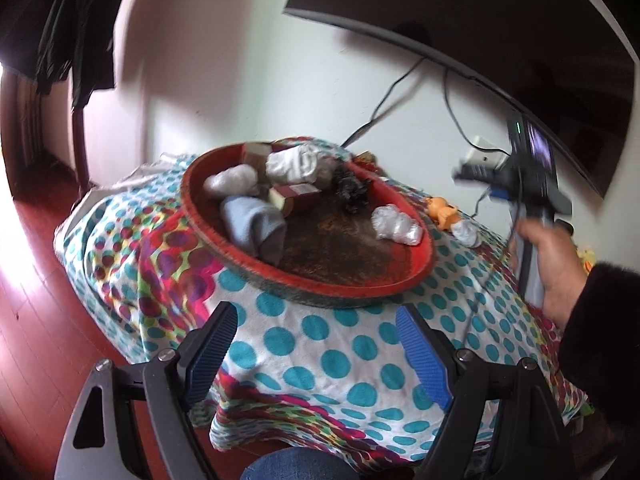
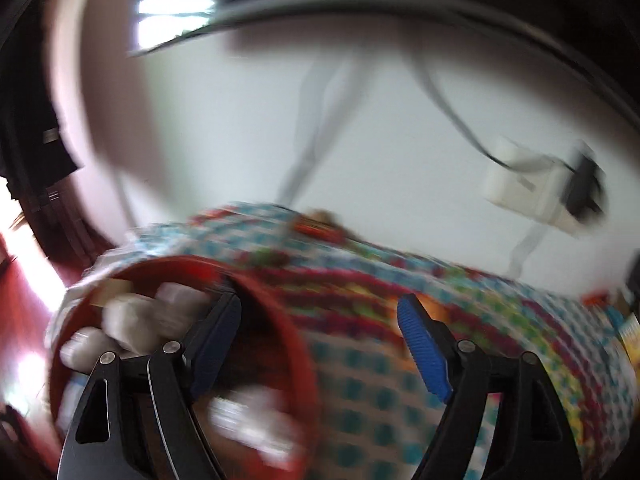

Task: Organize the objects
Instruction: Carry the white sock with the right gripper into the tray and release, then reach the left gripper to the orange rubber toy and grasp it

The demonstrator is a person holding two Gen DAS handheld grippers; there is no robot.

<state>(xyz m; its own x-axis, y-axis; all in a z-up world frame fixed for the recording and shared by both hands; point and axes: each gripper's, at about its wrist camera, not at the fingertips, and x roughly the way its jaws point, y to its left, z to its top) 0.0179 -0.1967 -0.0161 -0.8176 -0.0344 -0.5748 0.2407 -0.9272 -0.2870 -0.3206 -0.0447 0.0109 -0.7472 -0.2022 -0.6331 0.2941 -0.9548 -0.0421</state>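
Hovering over the near edge of the cloth-covered counter (image 1: pixel 320 344), the left hand-held gripper (image 1: pixel 316 354) has its blue pads spread wide with nothing between them, only the dotted tablecloth (image 1: pixel 360 360) showing in the gap. The right hand-held gripper (image 2: pixel 320 350) is likewise released, its jaws standing far apart and empty; it hangs above the cloth just right of the red tray (image 2: pixel 308 364), touching nothing. The left wrist view is sharp and shows the tray (image 1: pixel 400 280) sitting on the counter, carrying white wrapped bundles (image 1: pixel 396 224), a grey rolled cloth (image 1: pixel 256 220), a white rolled cloth (image 1: pixel 296 166), small brown boxes (image 1: pixel 296 196) and a dark fuzzy clump (image 1: pixel 352 190). Beyond the tray's far rim, an orange toy (image 1: pixel 442 212) and another white bundle (image 1: pixel 466 234) lie on the cloth. That view also catches the person's right hand (image 1: pixel 556 264) gripping the other tool's handle at the right edge, a dark sleeve (image 1: pixel 600 340) below it. The right wrist view is heavily smeared by motion: only the tray's rim, some pale bundles (image 2: pixel 132 320) inside it, and a white wall socket (image 2: pixel 528 188) can be made out.
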